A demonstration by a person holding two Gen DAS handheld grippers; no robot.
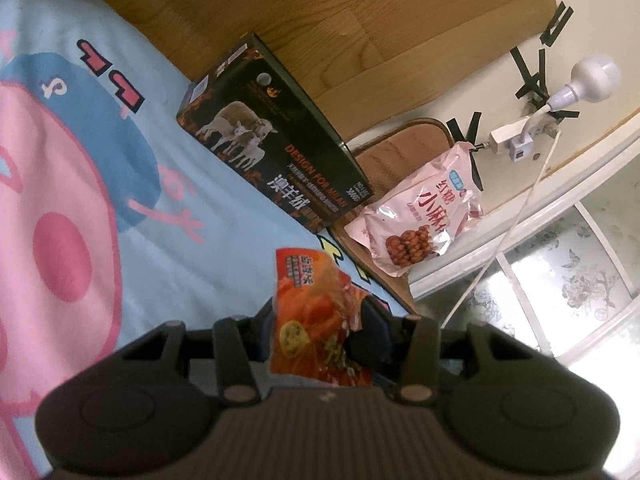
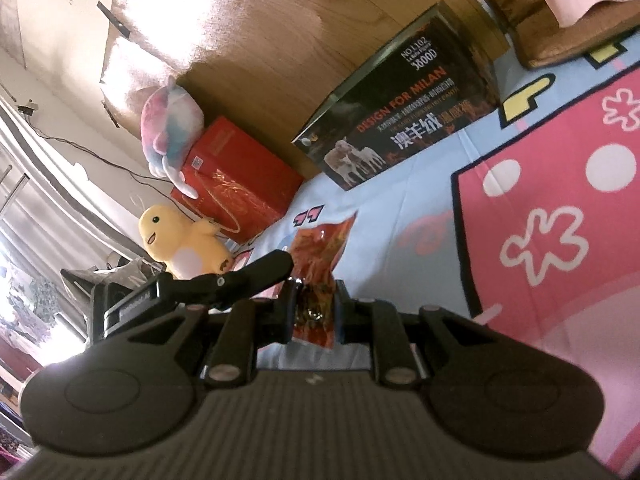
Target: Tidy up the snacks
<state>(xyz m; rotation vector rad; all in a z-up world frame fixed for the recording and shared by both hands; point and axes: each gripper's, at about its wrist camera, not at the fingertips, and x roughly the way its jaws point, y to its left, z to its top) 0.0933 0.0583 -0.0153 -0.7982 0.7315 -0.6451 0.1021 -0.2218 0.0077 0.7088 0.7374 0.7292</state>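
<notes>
Both tongs are clamped on red-orange snack packets held above a cartoon-printed bedsheet [image 1: 80,184]. The left tongs [image 1: 320,332] pinch a red packet with a lotus-root slice picture [image 1: 312,316]; its upper end stands free above the fingers. The right tongs [image 2: 314,312] are closed on a red crinkled packet [image 2: 320,256], and a black arm of the other gripper [image 2: 240,276] crosses just to their left, close to the packet.

A dark box printed with sheep and "DESIGN FOR MILAN" [image 1: 272,148] stands on the sheet against a wooden headboard [image 1: 360,12]. Just beyond its far end, a pink bag of small fried twists [image 1: 420,220] lies on a brown cushioned chair [image 1: 400,148] beside the bed.

In the right wrist view a red gift box [image 2: 236,180] sits further along the headboard from the dark box, with a pink-and-blue plush toy [image 2: 172,128] leaning on it and a yellow plush duck [image 2: 184,244] in front.

The sheet is pale blue with large pink shapes. Behind the chair, a cream wall carries a bare light bulb [image 1: 592,76] in a plug-in socket, strips of black tape [image 1: 536,76] and a hanging white cord [image 1: 512,224]. Frosted floral glass panels [image 1: 568,276] lie next to it.
</notes>
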